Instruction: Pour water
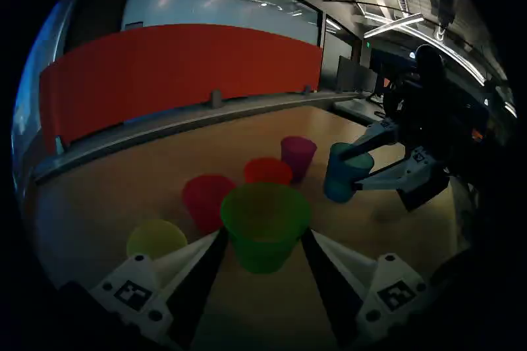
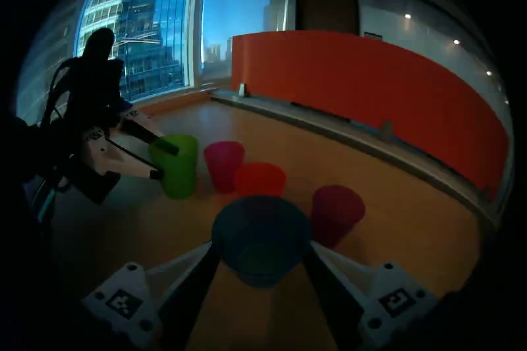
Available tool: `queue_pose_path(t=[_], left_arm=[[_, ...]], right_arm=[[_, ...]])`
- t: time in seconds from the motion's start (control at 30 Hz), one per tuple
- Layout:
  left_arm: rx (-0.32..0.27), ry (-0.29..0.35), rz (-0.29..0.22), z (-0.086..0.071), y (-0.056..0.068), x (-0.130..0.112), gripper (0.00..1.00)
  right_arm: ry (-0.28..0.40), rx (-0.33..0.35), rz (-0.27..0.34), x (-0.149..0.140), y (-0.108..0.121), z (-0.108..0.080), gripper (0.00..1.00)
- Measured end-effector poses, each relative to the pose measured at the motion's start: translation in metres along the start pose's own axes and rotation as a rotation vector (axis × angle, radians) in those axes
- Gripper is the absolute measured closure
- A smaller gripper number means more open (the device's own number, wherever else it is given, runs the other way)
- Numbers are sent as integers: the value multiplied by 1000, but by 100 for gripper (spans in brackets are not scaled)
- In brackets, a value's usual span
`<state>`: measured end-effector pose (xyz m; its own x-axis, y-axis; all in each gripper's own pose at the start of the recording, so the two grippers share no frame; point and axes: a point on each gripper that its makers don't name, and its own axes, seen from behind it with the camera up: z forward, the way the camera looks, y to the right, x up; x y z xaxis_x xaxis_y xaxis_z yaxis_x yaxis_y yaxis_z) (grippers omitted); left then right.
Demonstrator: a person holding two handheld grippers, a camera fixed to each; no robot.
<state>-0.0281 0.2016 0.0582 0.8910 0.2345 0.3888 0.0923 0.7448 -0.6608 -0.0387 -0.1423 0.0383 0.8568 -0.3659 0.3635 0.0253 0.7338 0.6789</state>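
Observation:
My left gripper is shut on a green cup, which stands upright between its fingers. Across the table, my right gripper is shut on a teal cup. In the right gripper view the teal cup sits between the right gripper's fingers, and the left gripper holds the green cup at the left. Between the two held cups stand a crimson cup, an orange-red cup and a purple cup. I cannot see water in any cup.
A yellow cup stands left of my left gripper. The wooden table ends at a raised ledge below a red partition. A person in dark clothes holds the grippers. Large windows lie behind.

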Motion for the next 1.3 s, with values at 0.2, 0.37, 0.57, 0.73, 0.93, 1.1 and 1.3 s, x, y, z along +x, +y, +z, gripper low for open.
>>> queue_pose_path(t=[0.2, 0.37, 0.57, 0.73, 0.93, 1.1, 1.3], left_arm=[[7, 78, -20, -18, 4, 17, 19], [14, 143, -38, -34, 7, 32, 19], [24, 212, -38, -55, 12, 47, 19], [38, 262, -1, -72, 17, 58, 19], [47, 309, 41, -89, 29, 69, 19], [45, 339, 45, -100, 38, 76, 19], [42, 358, 38, -109, 44, 79, 19]], right_arm=[[40, -13, -5, 16, -3, -15, 13], [78, -21, -11, 31, -9, -27, 13], [119, -23, -17, 45, -18, -41, 13], [152, -25, -25, 55, -26, -51, 13], [192, -20, -28, 67, -36, -62, 13], [219, -22, -35, 74, -42, -70, 13], [242, -22, -39, 78, -47, -79, 13]])
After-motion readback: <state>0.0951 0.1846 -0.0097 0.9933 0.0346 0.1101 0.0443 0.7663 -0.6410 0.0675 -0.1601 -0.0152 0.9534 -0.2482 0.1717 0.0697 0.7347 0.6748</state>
